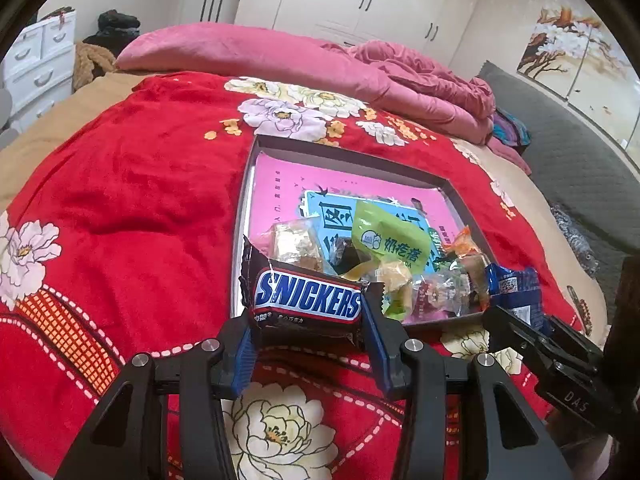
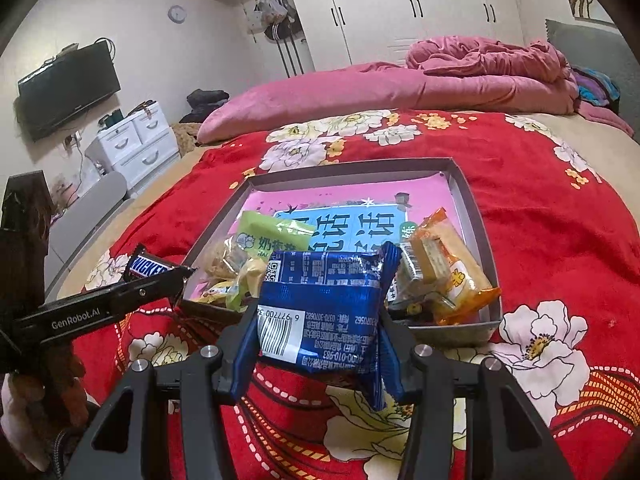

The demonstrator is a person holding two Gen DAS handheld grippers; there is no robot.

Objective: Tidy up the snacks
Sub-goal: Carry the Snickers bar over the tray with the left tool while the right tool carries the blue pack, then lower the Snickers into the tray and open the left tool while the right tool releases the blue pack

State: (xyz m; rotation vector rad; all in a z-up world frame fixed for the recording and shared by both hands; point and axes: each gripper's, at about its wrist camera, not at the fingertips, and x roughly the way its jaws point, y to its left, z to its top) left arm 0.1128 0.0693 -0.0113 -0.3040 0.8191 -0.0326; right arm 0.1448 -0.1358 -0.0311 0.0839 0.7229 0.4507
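The left gripper (image 1: 308, 332) has its fingers closed partway on a Snickers bar (image 1: 307, 300). The blue pads press on the two short ends of the bar, so the bar lies across between them with its label facing the camera. The bar is in the air, just in front of the near left corner of the box (image 1: 352, 152).

The right gripper (image 2: 320, 344) has its fingers closed partway on a blue snack packet (image 2: 332, 304). The packet stands between the pads with its barcode side toward the camera. It is in front of the near wall of the box, about at the middle of it, and also above the blanket.

The box is a shallow grey tray with a pink printed sheet on its bottom. It sits on a red blanket (image 1: 132, 184) with a flower pattern, which covers a bed. Inside the box, all near its front wall, lies a heap of small snacks: a green pouch (image 1: 390, 240), a clear wrapper with a pale cake (image 1: 296, 242), an orange packet (image 2: 452, 268) at the right side, and some smaller sweets. The far half of the box shows only the pink sheet.

Behind the box, at the far side of the bed, lies a pink quilt (image 1: 280, 56).
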